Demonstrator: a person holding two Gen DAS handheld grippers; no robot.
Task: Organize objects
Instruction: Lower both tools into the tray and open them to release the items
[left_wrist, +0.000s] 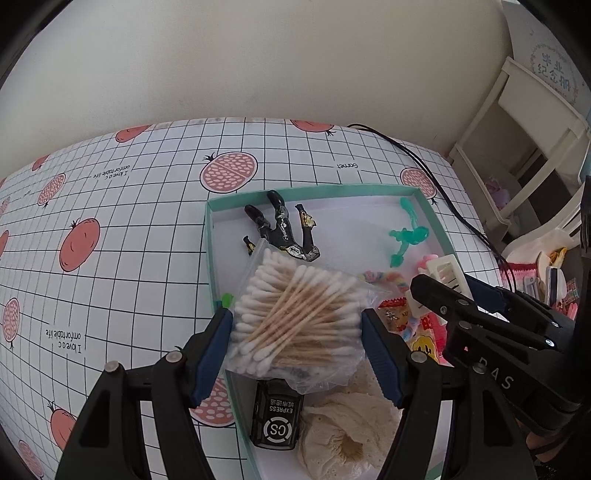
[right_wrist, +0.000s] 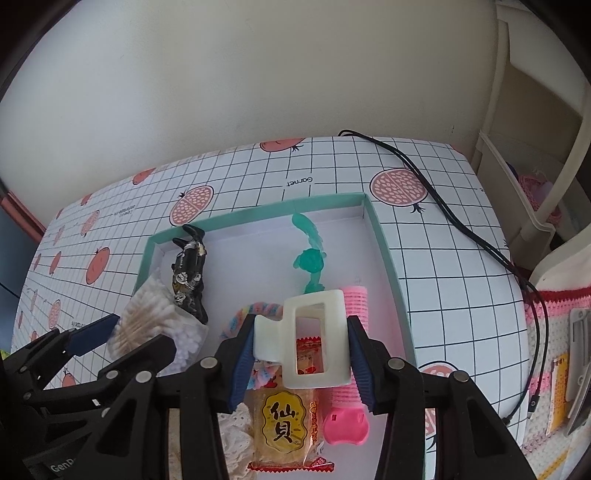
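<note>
Plain cream wall (left_wrist: 258, 66) behind pomegranate-print grid tablecloth (left_wrist: 110, 206); white shelf unit (left_wrist: 517, 122) at right.

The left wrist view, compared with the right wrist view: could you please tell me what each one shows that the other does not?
Only the left wrist view shows the black CS Express box lying below the bag of cotton swabs.

Only the right wrist view shows the yellow snack packet and the pink hair roller in full.

Both show the teal tray, the black action figure, the green toy and the white hair clip.
</note>
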